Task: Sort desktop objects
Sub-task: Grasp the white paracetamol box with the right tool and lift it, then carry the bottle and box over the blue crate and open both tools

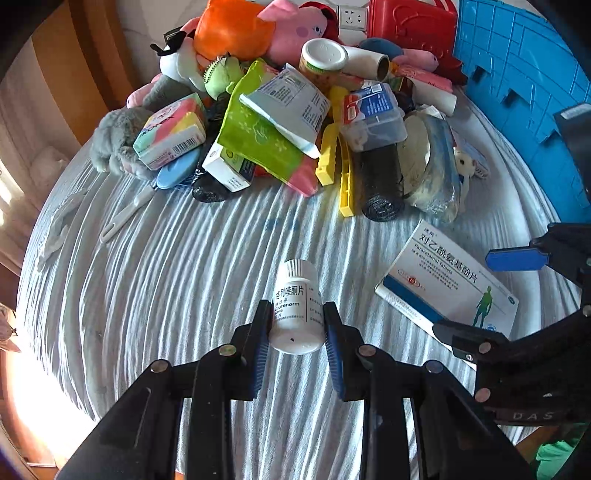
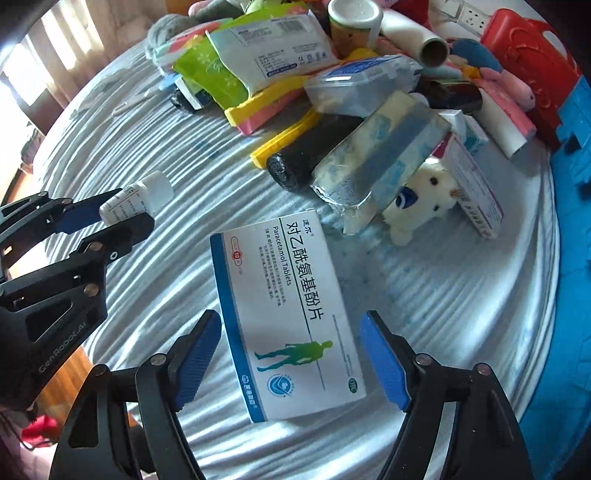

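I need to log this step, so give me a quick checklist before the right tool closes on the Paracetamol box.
1. Left tool shut on white pill bottle: ok.
2. Right tool open: ok.
3. Paracetamol box between its fingers: ok.
4. Box lying flat on striped cloth: ok.
5. Box clear of the clutter pile: ok.
6. Fingers low enough to grip: cannot tell.

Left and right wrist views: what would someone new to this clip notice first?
Probably the white pill bottle clamped in the left gripper, held over the striped cloth. Next, the Paracetamol box lying flat between the open jaws of the right gripper. Behind both, a bright heap of plush toys and packets, with an orange plush at the far edge.
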Tool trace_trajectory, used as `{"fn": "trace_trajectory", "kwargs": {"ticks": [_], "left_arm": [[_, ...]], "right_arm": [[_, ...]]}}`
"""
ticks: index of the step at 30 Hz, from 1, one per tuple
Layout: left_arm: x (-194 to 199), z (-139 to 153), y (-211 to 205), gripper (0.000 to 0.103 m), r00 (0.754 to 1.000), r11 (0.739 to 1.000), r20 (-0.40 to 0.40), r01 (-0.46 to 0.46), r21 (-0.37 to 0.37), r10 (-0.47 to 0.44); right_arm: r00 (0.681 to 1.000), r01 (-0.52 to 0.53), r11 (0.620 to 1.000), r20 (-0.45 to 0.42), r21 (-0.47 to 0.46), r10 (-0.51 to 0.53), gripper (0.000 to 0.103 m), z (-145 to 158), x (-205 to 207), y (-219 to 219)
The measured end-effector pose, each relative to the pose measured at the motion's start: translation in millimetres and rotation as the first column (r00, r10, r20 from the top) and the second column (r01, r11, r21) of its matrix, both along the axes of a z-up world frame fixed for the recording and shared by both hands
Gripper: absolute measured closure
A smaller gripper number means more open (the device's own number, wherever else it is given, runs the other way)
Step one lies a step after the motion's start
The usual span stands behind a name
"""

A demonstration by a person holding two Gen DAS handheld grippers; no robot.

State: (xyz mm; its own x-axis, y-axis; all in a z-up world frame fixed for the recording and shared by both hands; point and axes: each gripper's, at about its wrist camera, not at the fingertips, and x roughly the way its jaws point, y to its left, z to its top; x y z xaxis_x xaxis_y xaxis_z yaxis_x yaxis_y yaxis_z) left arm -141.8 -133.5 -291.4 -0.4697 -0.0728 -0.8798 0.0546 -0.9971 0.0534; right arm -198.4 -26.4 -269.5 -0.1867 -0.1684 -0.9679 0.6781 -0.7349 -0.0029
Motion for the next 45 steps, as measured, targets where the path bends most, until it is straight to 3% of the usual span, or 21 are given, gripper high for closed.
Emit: {"fn": "trace_trajectory", "kwargs": {"ticks": [6, 9, 16, 20, 27, 34, 40, 45], "left_arm": [[1, 0, -1, 0.076, 1.000, 1.000, -0.002, -0.008, -0.010, 0.007], [1, 11, -1, 0.076, 1.000, 1.000, -0.029, -0.008, -0.021, 0.007], [-1, 69, 1, 0.076, 0.985, 0.999, -0.175, -0.002, -0.045, -0.006], [-1, 108, 6, 0.076, 0.962, 0.998, -0.270, 0.026, -0.049, -0.039], [-2, 173, 40, 0.076, 0.891, 0.990, -0.431, 0.135, -0.045, -0.142], [-9, 235, 114, 0.076, 0.805, 0.966, -0.541, 0.254, -0.055, -0.243], [-19, 279, 207, 0.076, 0.747, 0.946, -0.600, 0.321, -0.049, -0.285], [-22, 303, 297, 0.076, 0.729, 0.931, -0.608, 0.362, -0.049, -0.316]], "right_arm": [[0.999, -0.038, 0.999, 0.025, 0.016, 0.038, 0.028, -14, -12, -13], [0.998, -0.060, 0.998, -0.006, 0.022, 0.060, 0.029, -9, -8, -15], [0.987, -0.028, 0.996, -0.160, -0.089, 0.014, 0.029, 66, 4, 1], [0.954, 0.018, 0.987, -0.292, -0.162, -0.066, 0.029, 126, 7, 11], [0.841, 0.114, 0.959, -0.489, -0.261, -0.233, 0.029, 220, 28, 41], [0.692, 0.217, 0.924, -0.618, -0.316, -0.374, 0.029, 290, 41, 108], [0.561, 0.293, 0.885, -0.685, -0.361, -0.465, 0.029, 327, 33, 201], [0.495, 0.351, 0.865, -0.713, -0.359, -0.497, 0.029, 336, 18, 295]]}}
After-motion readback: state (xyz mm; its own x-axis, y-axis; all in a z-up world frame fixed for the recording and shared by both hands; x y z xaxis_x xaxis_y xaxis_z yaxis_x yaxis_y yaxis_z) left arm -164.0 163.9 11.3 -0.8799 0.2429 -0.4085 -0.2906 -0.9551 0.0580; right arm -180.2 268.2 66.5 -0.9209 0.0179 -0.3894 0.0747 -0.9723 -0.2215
